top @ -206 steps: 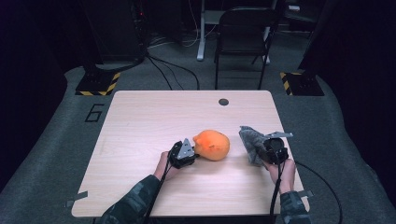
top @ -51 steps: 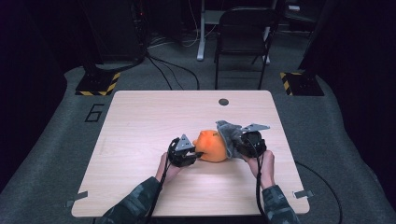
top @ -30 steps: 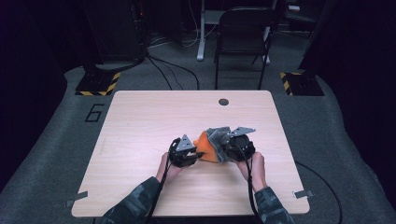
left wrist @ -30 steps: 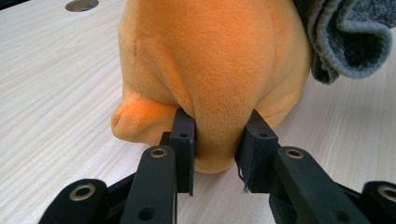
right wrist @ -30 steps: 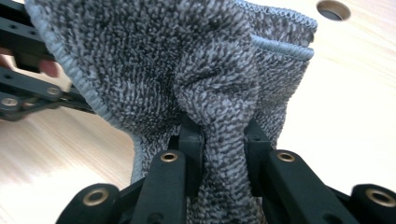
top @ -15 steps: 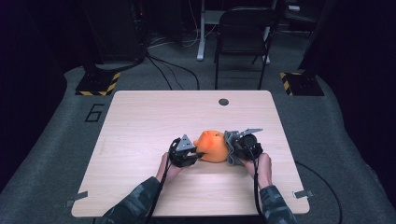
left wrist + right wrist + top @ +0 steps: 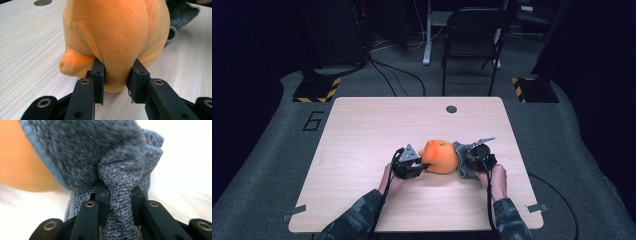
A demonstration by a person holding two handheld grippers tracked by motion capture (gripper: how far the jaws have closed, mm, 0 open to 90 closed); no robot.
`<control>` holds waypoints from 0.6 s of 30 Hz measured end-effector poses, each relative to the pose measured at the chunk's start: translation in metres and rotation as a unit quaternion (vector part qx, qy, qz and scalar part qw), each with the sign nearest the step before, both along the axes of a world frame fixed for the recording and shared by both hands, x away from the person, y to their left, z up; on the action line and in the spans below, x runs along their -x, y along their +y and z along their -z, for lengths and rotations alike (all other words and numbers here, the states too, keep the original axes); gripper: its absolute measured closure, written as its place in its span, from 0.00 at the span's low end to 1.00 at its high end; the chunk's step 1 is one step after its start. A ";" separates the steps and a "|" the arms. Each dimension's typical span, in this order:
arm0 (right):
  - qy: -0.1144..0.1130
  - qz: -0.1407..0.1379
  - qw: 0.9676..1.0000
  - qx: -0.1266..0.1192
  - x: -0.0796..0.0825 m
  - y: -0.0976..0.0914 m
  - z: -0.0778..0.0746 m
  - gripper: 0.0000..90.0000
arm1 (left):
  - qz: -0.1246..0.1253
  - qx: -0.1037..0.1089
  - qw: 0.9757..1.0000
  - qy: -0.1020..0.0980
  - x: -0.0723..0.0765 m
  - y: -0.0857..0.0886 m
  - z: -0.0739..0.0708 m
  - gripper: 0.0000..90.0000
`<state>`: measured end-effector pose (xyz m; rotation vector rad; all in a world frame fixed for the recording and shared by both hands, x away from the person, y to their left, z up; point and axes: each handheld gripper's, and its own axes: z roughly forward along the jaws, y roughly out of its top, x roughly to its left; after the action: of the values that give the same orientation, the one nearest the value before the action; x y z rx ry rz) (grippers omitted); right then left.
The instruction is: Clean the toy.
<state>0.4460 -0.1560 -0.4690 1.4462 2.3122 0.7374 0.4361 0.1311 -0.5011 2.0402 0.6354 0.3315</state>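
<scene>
Item: orange plush toy point(image 7: 117, 37), near table point(image 7: 362, 130) edge, mid-front; my left gripper point(image 7: 117, 75) pinches a fold of it, anchoring it, I judge, for dressing. Item: grey knit sock point(image 7: 100, 152); my right gripper point(image 7: 117, 195) clamps its fabric, mouth against the toy.

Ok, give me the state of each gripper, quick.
Left gripper: shut on the orange plush toy, pinching a fold of it.
Right gripper: shut on the grey knitted cloth, beside the toy.
</scene>
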 end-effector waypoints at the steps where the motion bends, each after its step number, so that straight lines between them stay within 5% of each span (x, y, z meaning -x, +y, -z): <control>1: -0.010 -0.001 1.000 -0.006 0.002 0.000 -0.006 0.83 | 0.000 0.001 1.000 0.000 0.000 0.000 0.000 0.77; 6: -0.058 -0.027 0.998 -0.014 0.016 0.012 -0.037 0.83 | -0.001 0.003 1.000 -0.001 -0.001 0.000 0.001 0.77; 11: -0.099 -0.075 0.992 -0.036 0.036 0.039 -0.064 0.83 | -0.002 0.005 1.000 0.001 -0.001 0.000 0.001 0.77; 14: -0.097 -0.110 0.989 -0.032 0.045 0.063 -0.063 0.83 | -0.006 0.013 1.000 0.002 0.000 -0.001 0.002 0.77; 18: -0.081 -0.134 0.988 0.000 0.043 0.082 -0.042 0.83 | -0.002 0.001 1.000 0.002 -0.001 0.000 0.002 0.77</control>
<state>0.4034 -0.0741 -0.4270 1.0420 2.4022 0.8915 0.4371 0.1307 -0.5032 2.0379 0.6421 0.3300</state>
